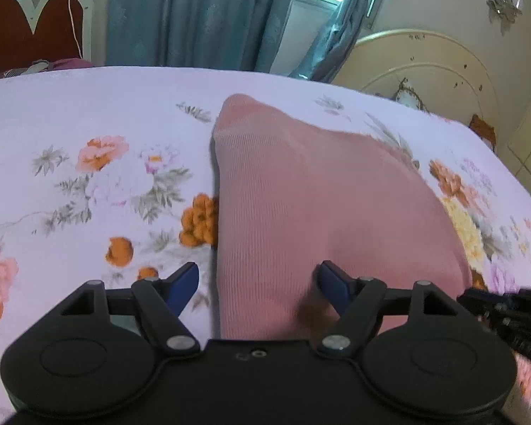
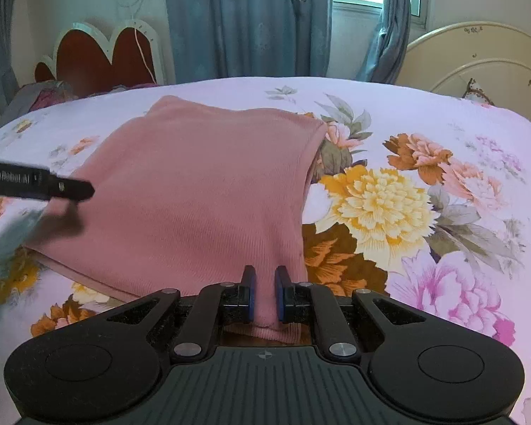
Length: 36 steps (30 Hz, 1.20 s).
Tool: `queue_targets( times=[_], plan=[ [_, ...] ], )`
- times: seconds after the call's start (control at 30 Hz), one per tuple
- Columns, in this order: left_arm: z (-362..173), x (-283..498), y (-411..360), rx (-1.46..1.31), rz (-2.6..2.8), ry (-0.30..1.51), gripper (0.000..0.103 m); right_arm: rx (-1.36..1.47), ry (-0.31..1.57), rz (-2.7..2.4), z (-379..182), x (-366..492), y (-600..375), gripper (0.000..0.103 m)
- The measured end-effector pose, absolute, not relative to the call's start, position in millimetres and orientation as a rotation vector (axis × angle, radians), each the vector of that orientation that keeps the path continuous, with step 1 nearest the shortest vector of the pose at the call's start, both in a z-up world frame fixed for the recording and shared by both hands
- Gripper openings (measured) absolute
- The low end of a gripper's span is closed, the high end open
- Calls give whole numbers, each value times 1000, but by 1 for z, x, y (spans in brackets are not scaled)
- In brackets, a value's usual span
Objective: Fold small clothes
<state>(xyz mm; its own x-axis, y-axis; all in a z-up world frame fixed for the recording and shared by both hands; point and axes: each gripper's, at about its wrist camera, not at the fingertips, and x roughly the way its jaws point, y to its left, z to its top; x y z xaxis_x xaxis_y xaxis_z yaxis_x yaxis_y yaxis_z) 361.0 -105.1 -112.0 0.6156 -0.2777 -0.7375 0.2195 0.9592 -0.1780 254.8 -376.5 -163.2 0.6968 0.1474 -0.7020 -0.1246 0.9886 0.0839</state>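
1. The bed (image 2: 424, 106) fills the middle of both views, under a floral sheet; blue curtains (image 2: 247, 17) hang across the top of the frame, and a cream headboard (image 2: 478, 56) stands at upper right.
2. The pink garment (image 2: 201, 191) lies flat on the sheet at centre frame. In the right wrist view its long axis runs from the bottom centre up toward the upper left, with one near corner hanging down to the bottom edge.
3. The left claw (image 1: 258, 285) is spread wide at the bottom of its own view, one finger on each side of the garment's near left edge, gripping nothing. It is seen again as a black bar at mid left in the right view.
4. The right claw (image 2: 264, 292) is nearly pressed together, pinching that near corner of the pink garment, so the right hand is the one already on the cloth (a lift and carry toward the upper left looks the likely fold).
5. White lettering on the black bar is blurred; it may read "GenRobot.AI", though I cannot be sure.
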Motion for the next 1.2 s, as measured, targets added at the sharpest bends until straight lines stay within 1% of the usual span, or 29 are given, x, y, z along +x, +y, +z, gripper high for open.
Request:
queue_targets(
  times=[0.1, 0.23, 0.33, 0.37, 0.4, 0.43, 0.53, 0.7, 0.83, 1.0, 1.07, 1.1, 1.13, 1.17, 1.2],
  plan=[
    [-116, 357, -105, -52, -287, 898, 77, 62, 801, 159, -167, 253, -383, 11],
    [-107, 359, -101, -85, -283, 887, 77, 129, 759, 164, -147, 255, -392, 11],
    [-96, 367, -104, -94, -273, 851, 83, 185, 746, 153, -138, 269, -401, 14],
    [-94, 372, -105, -100, -267, 846, 84, 189, 744, 143, -137, 276, -403, 31],
    [-92, 379, -106, -109, -261, 843, 84, 193, 737, 130, -136, 281, -405, 63],
    [-91, 385, -108, -119, -253, 844, 85, 203, 715, 113, -135, 286, -408, 71],
    [-95, 402, -114, -122, -242, 861, 87, 237, 702, 101, -136, 303, -414, 72],
    [-110, 422, -120, -124, -248, 902, 88, 330, 746, 100, -149, 333, -422, 72],
    [-119, 432, -124, -127, -265, 915, 92, 351, 781, 117, -161, 349, -422, 72],
    [-126, 439, -130, -136, -299, 926, 91, 369, 810, 140, -179, 363, -419, 72],
    [-128, 441, -132, -144, -312, 928, 88, 379, 803, 159, -180, 366, -418, 71],
    [-128, 442, -134, -146, -320, 927, 88, 388, 803, 168, -180, 368, -417, 60],
    [-129, 443, -135, -148, -323, 926, 85, 406, 809, 184, -181, 370, -415, 52],
    [-128, 443, -136, -155, -328, 926, 81, 428, 822, 199, -182, 372, -415, 43],
    [-127, 443, -135, -163, -333, 927, 78, 436, 827, 204, -182, 372, -415, 39]
  ],
)
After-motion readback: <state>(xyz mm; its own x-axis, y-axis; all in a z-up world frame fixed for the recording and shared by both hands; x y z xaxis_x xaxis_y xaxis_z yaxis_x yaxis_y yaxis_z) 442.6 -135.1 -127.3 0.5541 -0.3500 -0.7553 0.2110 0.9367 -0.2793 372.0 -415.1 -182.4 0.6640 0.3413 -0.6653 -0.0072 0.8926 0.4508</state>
